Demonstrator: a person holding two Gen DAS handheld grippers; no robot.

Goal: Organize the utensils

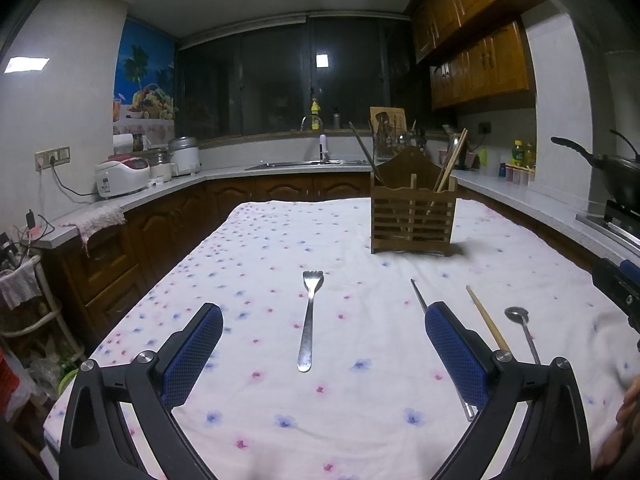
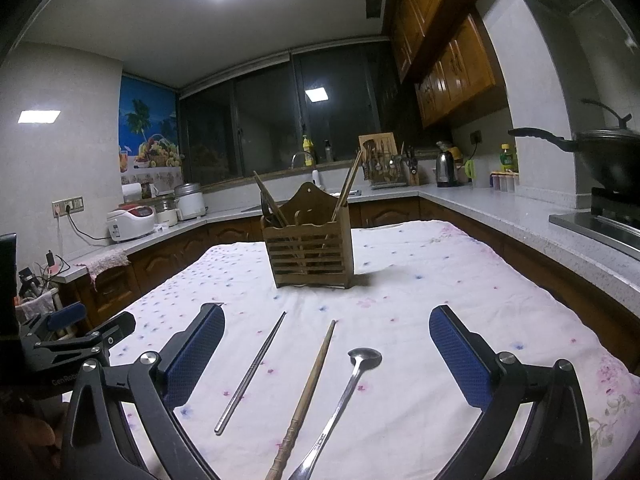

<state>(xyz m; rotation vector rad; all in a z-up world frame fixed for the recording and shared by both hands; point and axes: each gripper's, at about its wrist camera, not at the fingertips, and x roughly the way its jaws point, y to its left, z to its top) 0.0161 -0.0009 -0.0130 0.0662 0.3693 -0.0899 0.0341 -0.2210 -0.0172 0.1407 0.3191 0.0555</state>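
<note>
A steel fork (image 1: 309, 318) lies on the flowered cloth, straight ahead of my open left gripper (image 1: 323, 322). To its right lie a metal chopstick (image 1: 419, 295), a wooden chopstick (image 1: 487, 319) and a steel spoon (image 1: 520, 322). The right wrist view shows the same metal chopstick (image 2: 252, 370), wooden chopstick (image 2: 310, 394) and spoon (image 2: 348, 388) between the fingers of my open right gripper (image 2: 327, 322), which holds nothing. A slatted wooden holder (image 1: 413, 216) (image 2: 309, 249) stands farther back with chopsticks and a fork inside.
The clothed table (image 2: 460, 300) is ringed by a counter (image 1: 168, 188) with rice cookers (image 1: 122, 176), a sink (image 1: 308, 165) and a wok (image 2: 600, 156) on a stove at right. A cluttered rack (image 1: 24, 280) stands left. A hand (image 1: 624, 420) shows at the right edge.
</note>
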